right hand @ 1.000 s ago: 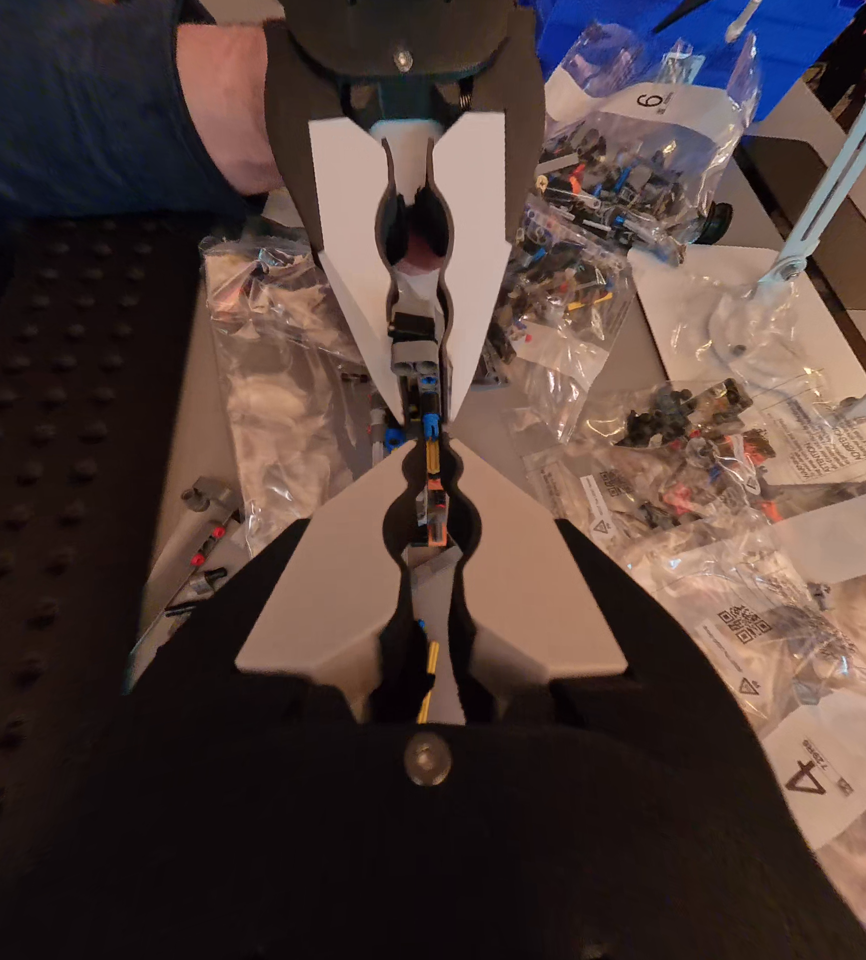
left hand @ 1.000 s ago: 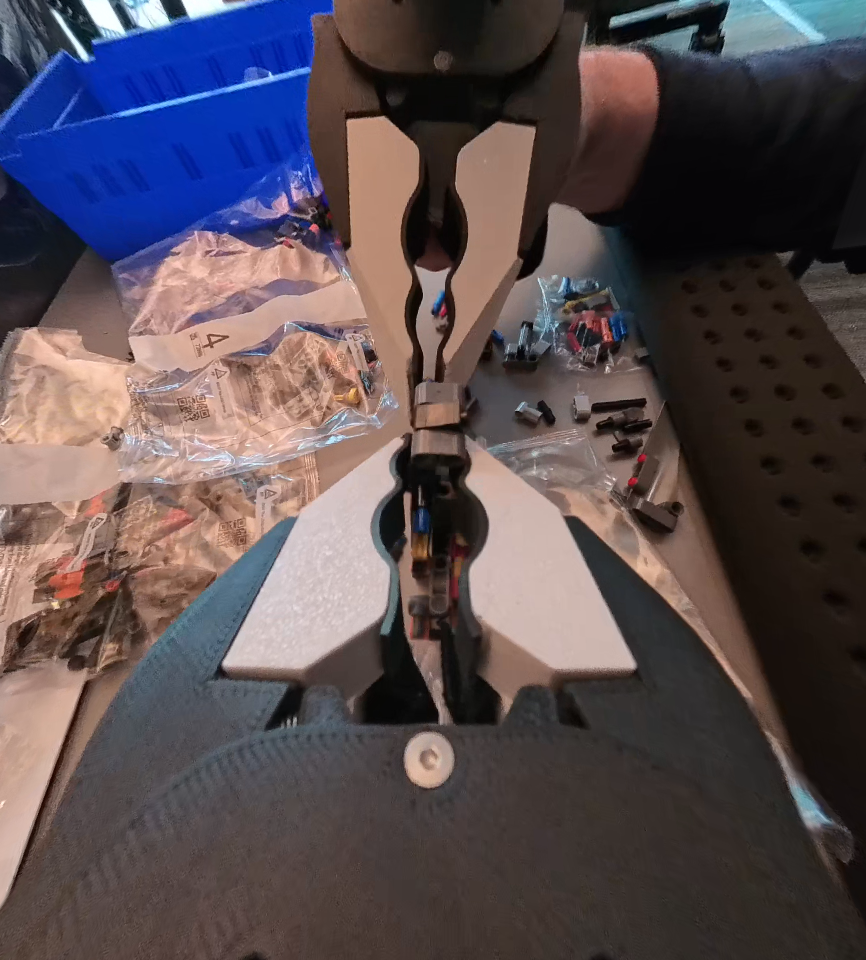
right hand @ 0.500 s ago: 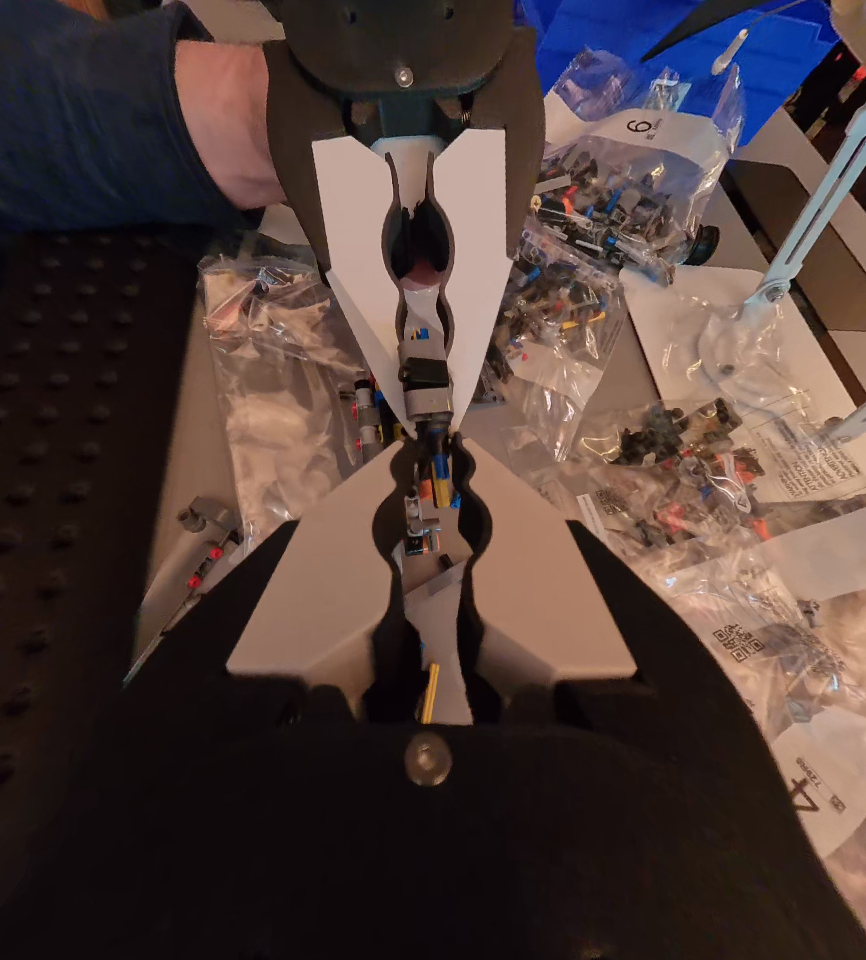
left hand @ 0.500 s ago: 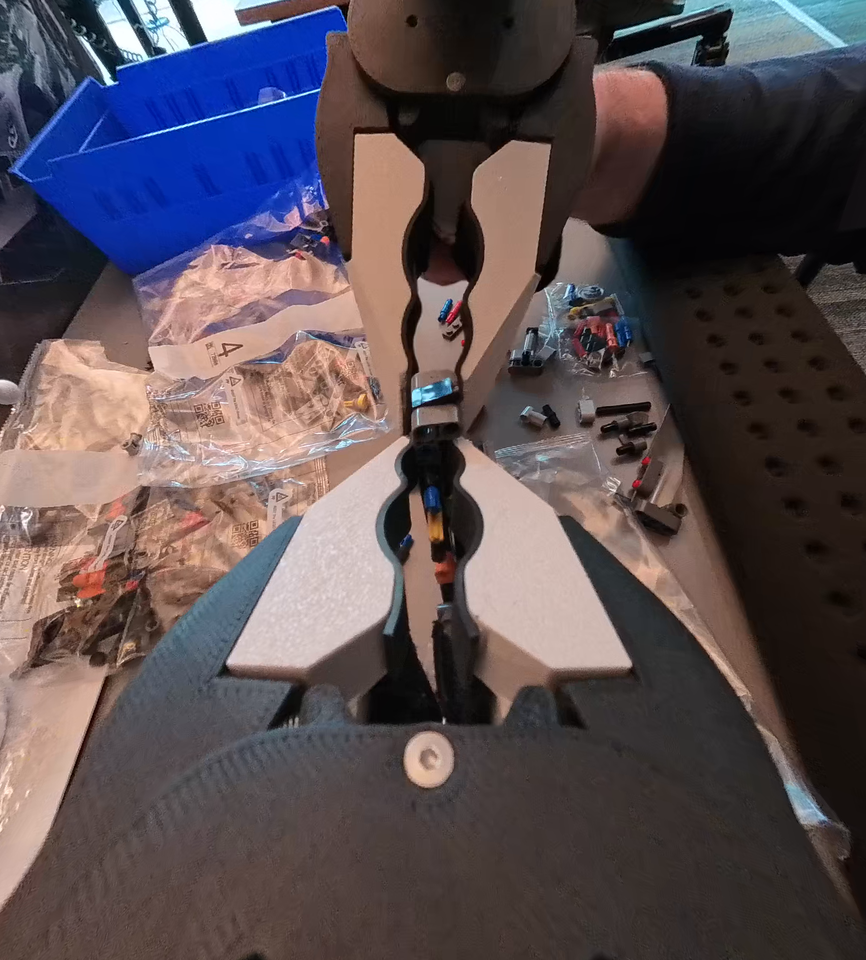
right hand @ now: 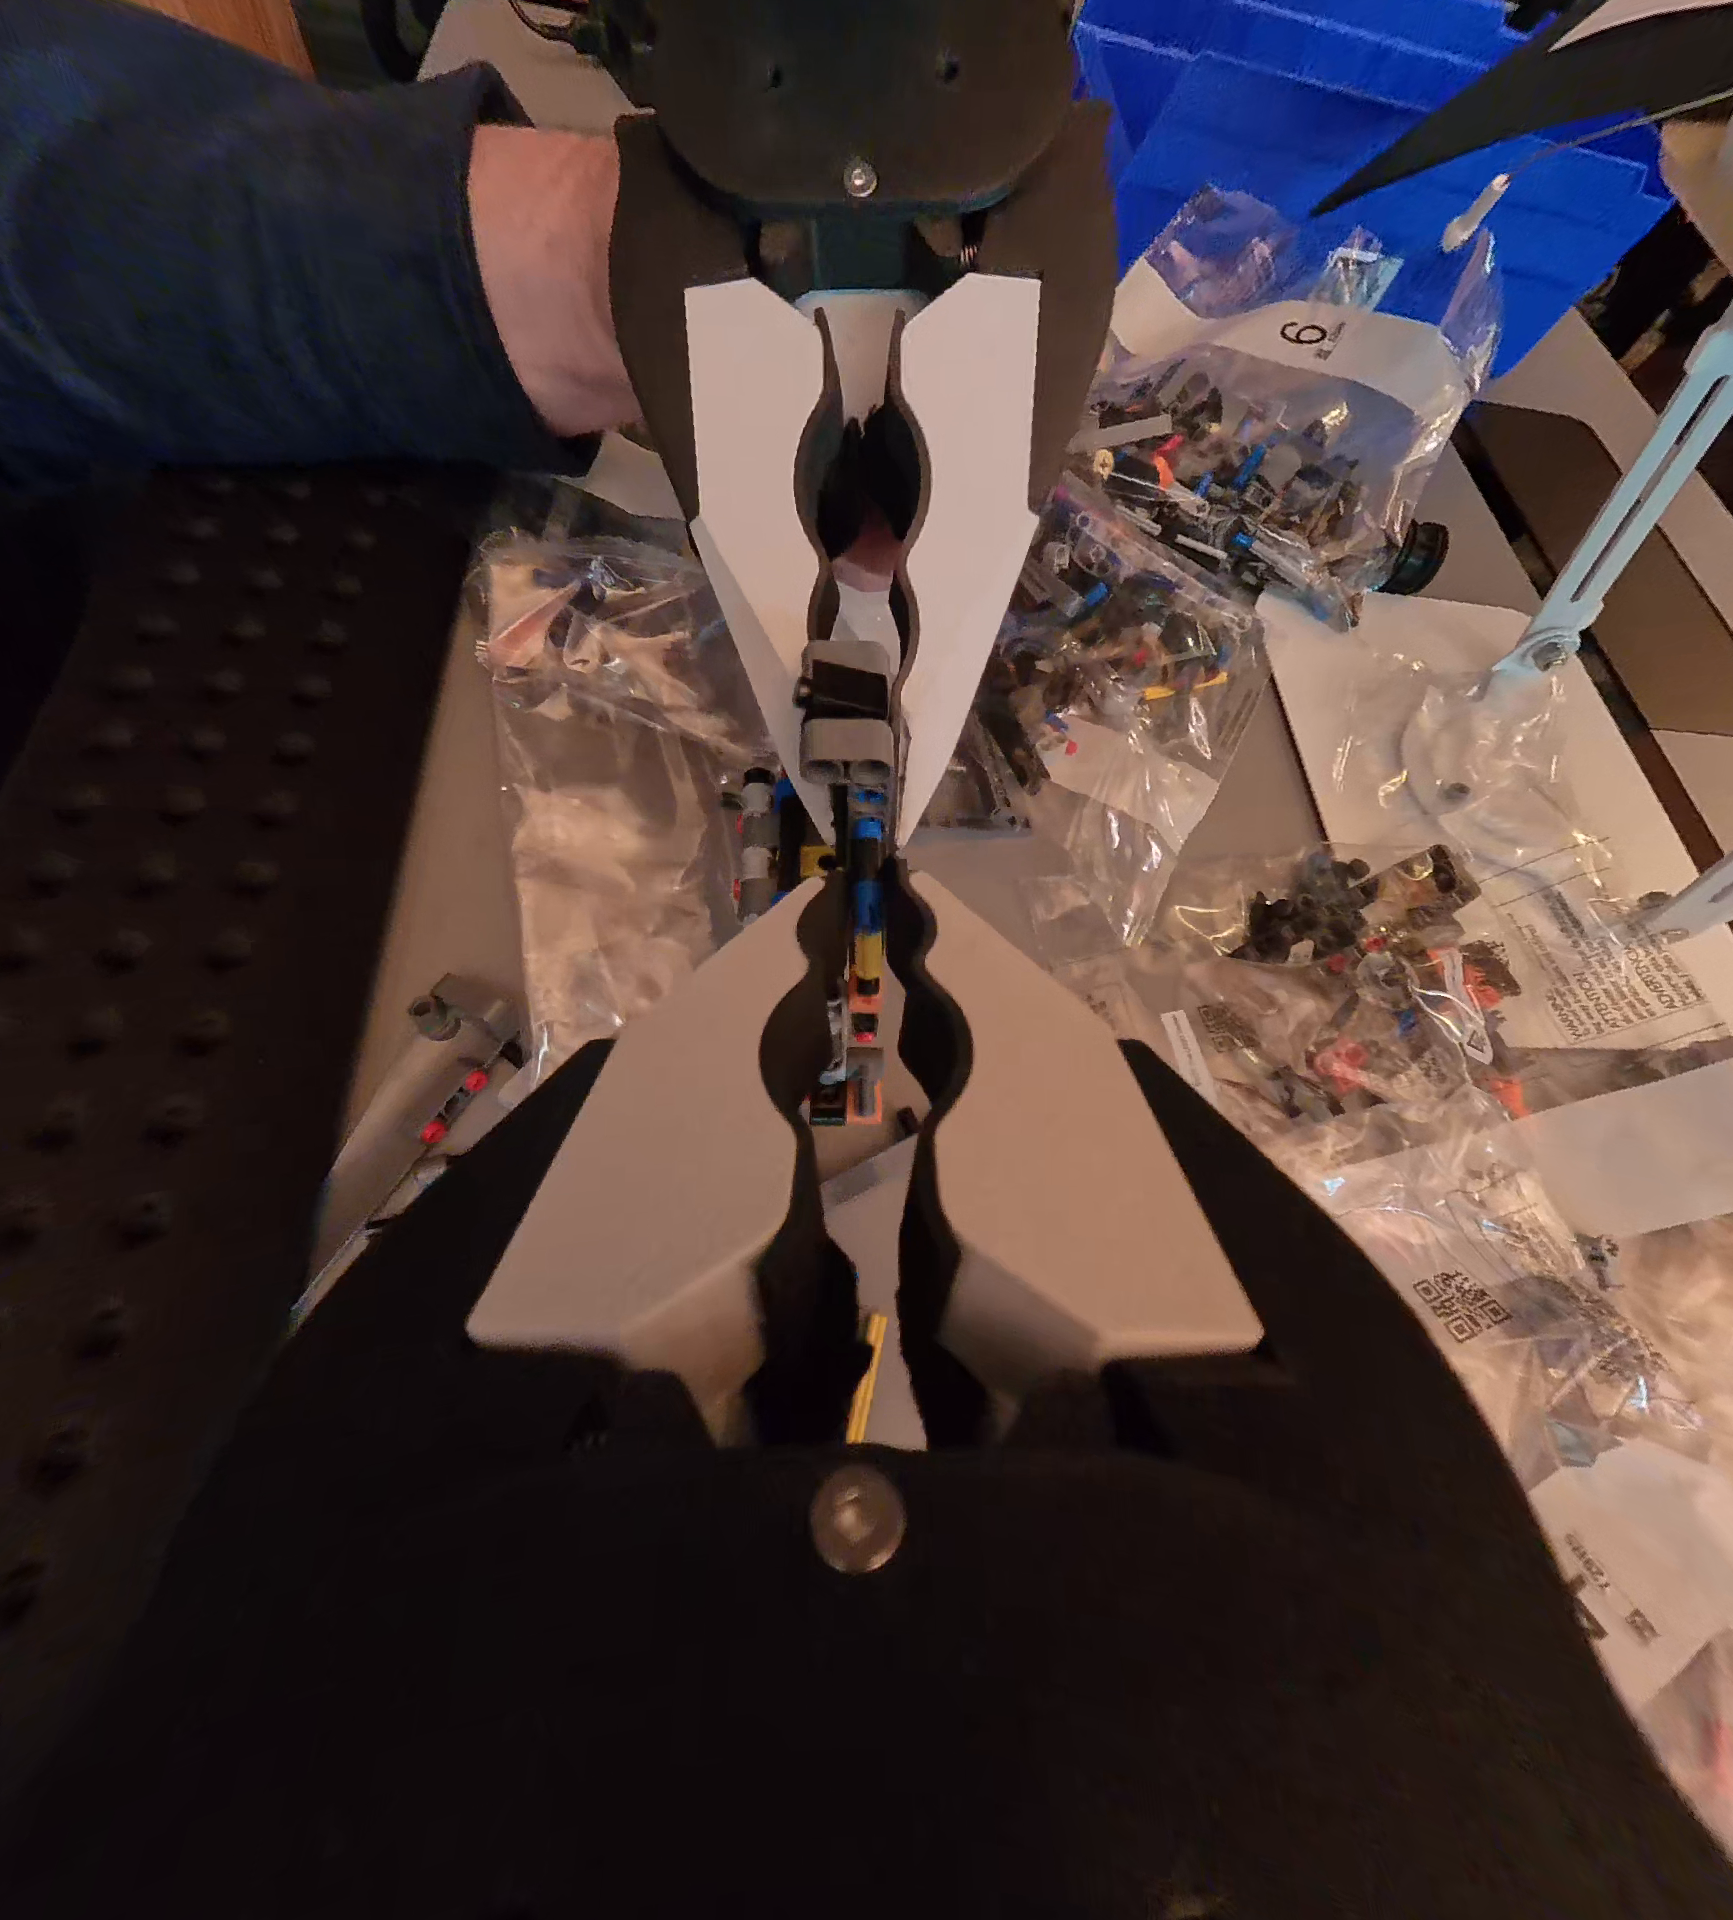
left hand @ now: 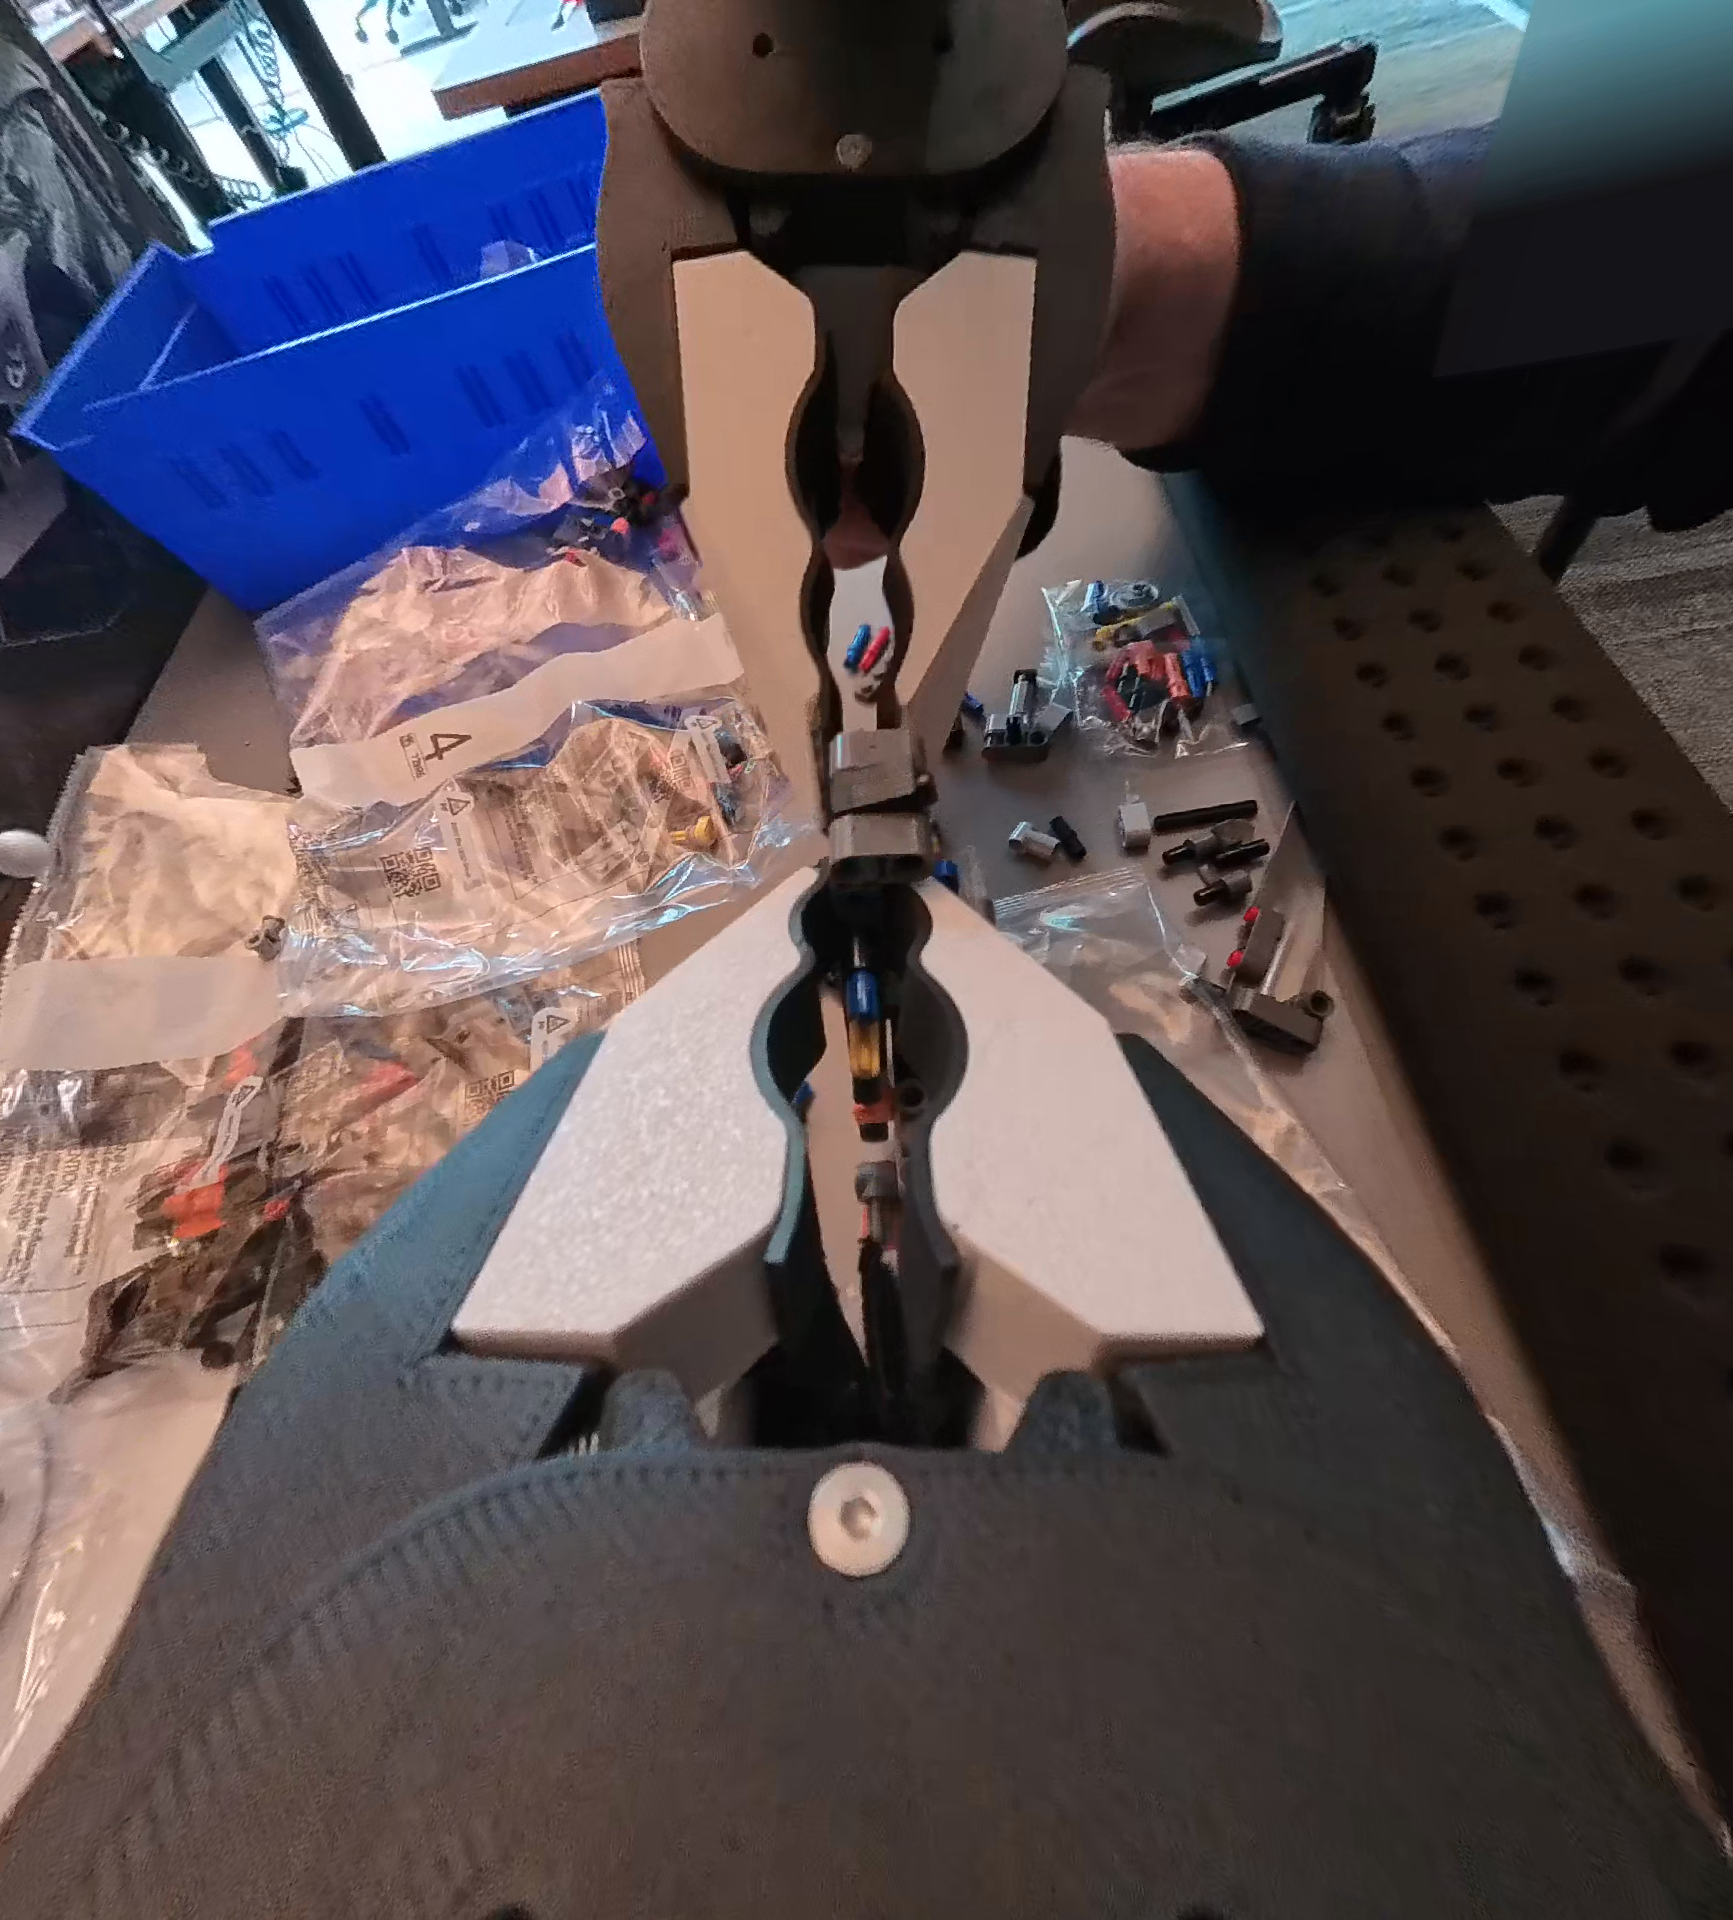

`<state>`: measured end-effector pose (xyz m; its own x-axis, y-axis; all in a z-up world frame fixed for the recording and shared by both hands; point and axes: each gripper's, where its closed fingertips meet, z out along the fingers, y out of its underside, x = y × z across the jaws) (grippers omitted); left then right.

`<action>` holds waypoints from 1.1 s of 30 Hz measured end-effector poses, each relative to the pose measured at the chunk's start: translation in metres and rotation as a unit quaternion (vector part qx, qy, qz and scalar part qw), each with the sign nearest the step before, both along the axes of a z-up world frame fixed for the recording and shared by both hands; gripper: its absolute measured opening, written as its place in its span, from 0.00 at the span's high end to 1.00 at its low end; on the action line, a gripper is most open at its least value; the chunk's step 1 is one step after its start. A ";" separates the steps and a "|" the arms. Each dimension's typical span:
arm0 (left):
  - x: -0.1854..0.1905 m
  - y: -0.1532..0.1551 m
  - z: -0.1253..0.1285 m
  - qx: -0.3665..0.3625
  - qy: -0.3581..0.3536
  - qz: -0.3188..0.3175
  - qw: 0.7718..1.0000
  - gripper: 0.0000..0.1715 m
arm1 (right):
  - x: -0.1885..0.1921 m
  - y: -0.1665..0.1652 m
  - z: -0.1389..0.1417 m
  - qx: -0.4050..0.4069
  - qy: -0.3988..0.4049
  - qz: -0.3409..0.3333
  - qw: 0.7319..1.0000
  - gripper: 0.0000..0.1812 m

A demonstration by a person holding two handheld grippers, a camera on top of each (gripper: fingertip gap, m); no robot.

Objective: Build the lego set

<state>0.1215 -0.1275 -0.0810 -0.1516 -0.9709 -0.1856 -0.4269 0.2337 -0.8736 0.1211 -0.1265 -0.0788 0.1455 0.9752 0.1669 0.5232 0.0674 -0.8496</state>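
Observation:
My two grippers meet tip to tip above the table. In the left wrist view my left gripper point(left hand: 867, 888) is shut on a light grey lego piece point(left hand: 877, 847). The right gripper point(left hand: 870, 805) comes from the top and is shut on a darker grey piece point(left hand: 872, 774) that touches the first. In the right wrist view my right gripper point(right hand: 857, 883) faces the left gripper point(right hand: 851, 831), with the grey pieces point(right hand: 846, 727) between its fingers. A lego assembly point(right hand: 862, 966) with blue, yellow and orange parts shows through the finger gaps, on the table below.
Several clear bags of parts point(left hand: 488, 810) point(right hand: 1361, 987) cover the table. Loose small pieces point(left hand: 1194, 831) lie to the right. A blue bin point(left hand: 322, 395) stands at the back. A black perforated board point(left hand: 1568, 935) point(right hand: 166, 935) borders the table. A white stand point(right hand: 1620, 520) is at the right.
Both grippers have stayed shut and tip to tip. They have lifted and tilted a little, so the table has slid down in the views. The two grey pieces have closed up against each other.

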 end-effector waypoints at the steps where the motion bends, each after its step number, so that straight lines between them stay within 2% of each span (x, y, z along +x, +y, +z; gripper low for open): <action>1: 0.000 0.000 -0.001 0.000 0.002 -0.001 1.000 0.96 | 0.001 -0.001 -0.001 -0.001 -0.001 0.003 1.000 0.98; 11: -0.001 -0.007 0.001 -0.025 -0.010 -0.023 0.999 0.96 | 0.004 -0.009 0.003 -0.016 0.013 0.024 1.000 0.98; 15: -0.014 0.001 0.001 -0.054 -0.010 -0.009 0.998 0.95 | 0.020 -0.003 -0.001 -0.025 0.003 0.007 1.000 1.00; 18: -0.016 0.004 0.014 -0.052 -0.034 -0.001 0.998 0.96 | 0.018 -0.001 0.020 -0.019 0.055 0.001 0.998 1.00; 20: -0.005 0.000 0.001 -0.034 -0.001 -0.005 0.999 0.96 | 0.006 -0.001 0.014 -0.013 0.036 -0.002 0.999 0.86; 21: -0.001 -0.002 -0.007 -0.025 0.020 -0.007 0.999 0.96 | -0.003 -0.005 0.012 -0.011 0.031 0.006 0.999 0.86; 23: 0.006 -0.006 -0.009 -0.024 0.021 -0.013 0.999 0.96 | -0.011 -0.006 0.009 0.002 0.023 0.010 1.000 0.92; 33: 0.005 -0.001 -0.005 0.011 0.023 0.010 1.000 0.96 | -0.007 -0.003 0.007 0.018 0.008 0.004 1.000 0.93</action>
<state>0.1267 -0.1288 -0.0862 -0.1416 -0.9696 -0.1996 -0.4706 0.2433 -0.8481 0.1140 -0.1298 -0.0719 0.1402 0.9700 0.1987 0.5081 0.1018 -0.8553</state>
